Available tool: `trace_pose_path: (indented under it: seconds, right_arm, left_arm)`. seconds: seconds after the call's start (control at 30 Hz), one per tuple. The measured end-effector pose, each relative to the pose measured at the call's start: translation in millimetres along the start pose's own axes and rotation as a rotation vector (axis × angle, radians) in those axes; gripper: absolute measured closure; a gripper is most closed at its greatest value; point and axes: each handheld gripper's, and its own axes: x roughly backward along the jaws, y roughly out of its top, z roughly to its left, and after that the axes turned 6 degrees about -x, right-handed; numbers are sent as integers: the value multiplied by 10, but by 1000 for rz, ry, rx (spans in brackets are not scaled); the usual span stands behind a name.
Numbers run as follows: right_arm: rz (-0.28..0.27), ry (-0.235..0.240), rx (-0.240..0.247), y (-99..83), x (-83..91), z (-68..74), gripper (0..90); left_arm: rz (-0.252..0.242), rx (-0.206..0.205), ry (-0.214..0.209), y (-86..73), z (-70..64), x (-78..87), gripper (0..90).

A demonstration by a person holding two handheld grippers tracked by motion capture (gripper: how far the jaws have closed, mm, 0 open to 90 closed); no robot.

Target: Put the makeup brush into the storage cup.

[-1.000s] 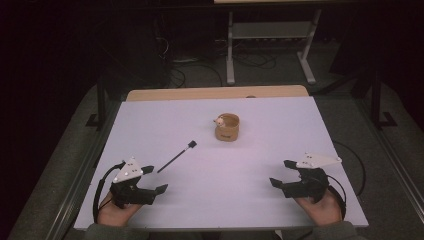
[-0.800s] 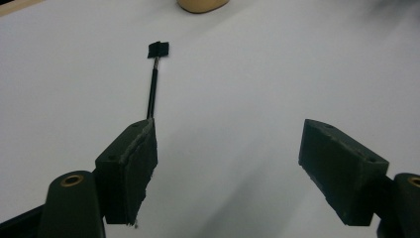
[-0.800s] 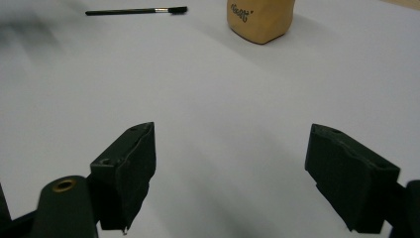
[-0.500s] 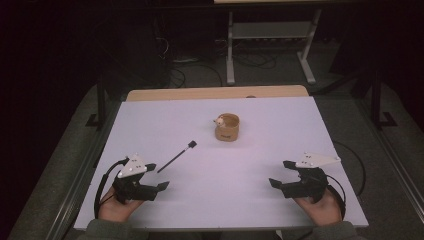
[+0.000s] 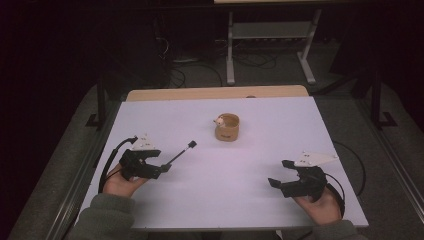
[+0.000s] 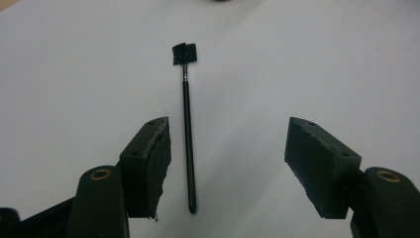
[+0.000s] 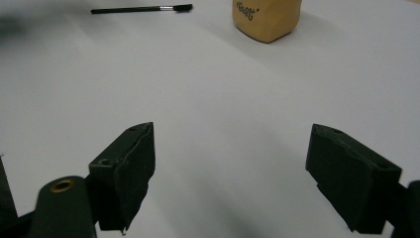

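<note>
A thin black brush (image 5: 180, 152) lies on the white table (image 5: 250, 150), its bristle head pointing away to the right. My left gripper (image 5: 162, 163) is open at the brush's handle end. In the left gripper view the brush (image 6: 186, 134) lies on the table between the jaws, close to the left one, and the gripper (image 6: 228, 124) touches nothing. A tan cup (image 5: 226, 127) stands upright past the table's middle. My right gripper (image 5: 278, 173) is open near the front right, with nothing in it (image 7: 233, 128). From there, the cup (image 7: 267, 20) and brush (image 7: 141, 9) lie farther off.
A wooden strip (image 5: 215, 93) runs along the table's far edge. Behind the table a metal stand (image 5: 267, 40) and cables (image 5: 180, 75) sit on the dark floor. A cable (image 5: 350, 155) trails from the right gripper near the table's right edge.
My left gripper has moved forward and to the right, so the brush's handle end now lies between its open jaws. The right gripper has barely moved.
</note>
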Motion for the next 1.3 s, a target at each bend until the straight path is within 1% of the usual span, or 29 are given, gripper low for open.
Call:
trace_pose_path:
  seconds: [0.07, 0.1, 0.17, 0.23, 0.3, 0.37, 0.4, 0.43, 0.47, 0.5, 0.53, 0.63, 0.67, 0.7, 0.73, 0.83, 0.87, 0.97, 1.03, 1.1, 1.13, 1.17, 1.23, 1.3]
  right_arm:
    - [0, 4, -5, -1, -2, -9, 183]
    - [0, 5, -2, -4, -2, -17, 183]
    - [1, 5, -2, -5, -2, -18, 184]
    - [1, 6, -2, -4, -4, -19, 183]
    - [3, 5, -1, 0, -9, -16, 185]
    - [4, 6, -1, -1, -10, -16, 185]
    - [4, 6, -1, -2, -12, -17, 185]
    - [5, 8, -1, -2, -15, -19, 185]
    - [6, 8, -4, -4, -18, -19, 185]
    - [7, 9, -6, -4, -18, -19, 185]
    - [7, 8, -6, -4, -18, -19, 185]
    - [8, 11, -7, -4, -21, -23, 185]
    - [8, 11, -7, -4, -21, -23, 185]
    - [8, 12, -7, -4, -22, -23, 185]
    - [10, 12, -5, -5, -24, -25, 185]
    - [12, 14, -4, -6, -26, -31, 185]
    - [12, 14, -4, -6, -26, -31, 185]
    - [9, 16, -7, -8, -32, -37, 185]
    - [10, 18, -6, -7, -36, -42, 185]
    - [11, 20, -5, -6, -41, -45, 185]
    - [11, 20, -5, -6, -41, -45, 185]
    - [11, 21, -5, -6, -43, -45, 185]
    - [9, 25, -8, -7, -47, -45, 185]
    - [10, 25, -7, -7, -47, -46, 185]
  left_arm:
    - [16, -9, -6, 45, 27, -36, 353]
    - [21, -11, -9, 62, 36, -54, 375]
    - [48, -25, -12, 100, 63, -88, 390]
    - [70, -24, -21, 137, 92, -132, 401]
    - [88, -6, -26, 161, 117, -182, 419]
    - [113, 4, -36, 184, 154, -224, 419]
    - [117, 13, -40, 197, 161, -246, 419]
    - [127, 4, -42, 212, 173, -265, 420]
    - [129, 5, -45, 223, 173, -282, 423]
    - [128, -5, -47, 233, 184, -298, 432]
    - [128, 3, -50, 240, 184, -322, 442]
    - [155, -3, -54, 264, 224, -382, 447]
    - [166, 9, -53, 274, 235, -401, 447]
    - [171, 9, -54, 282, 254, -423, 448]
    - [173, 18, -64, 288, 261, -446, 462]
    - [191, 12, -65, 314, 305, -504, 478]
    - [191, 22, -72, 319, 313, -526, 478]
    - [225, 21, -77, 342, 349, -593, 490]
    - [240, 27, -80, 358, 364, -642, 512]
    - [250, 24, -82, 381, 380, -693, 540]
    - [261, 21, -84, 397, 385, -718, 540]
    - [256, 27, -79, 406, 381, -744, 552]
    - [267, 30, -84, 425, 386, -798, 597]
    - [295, 16, -84, 438, 392, -853, 608]
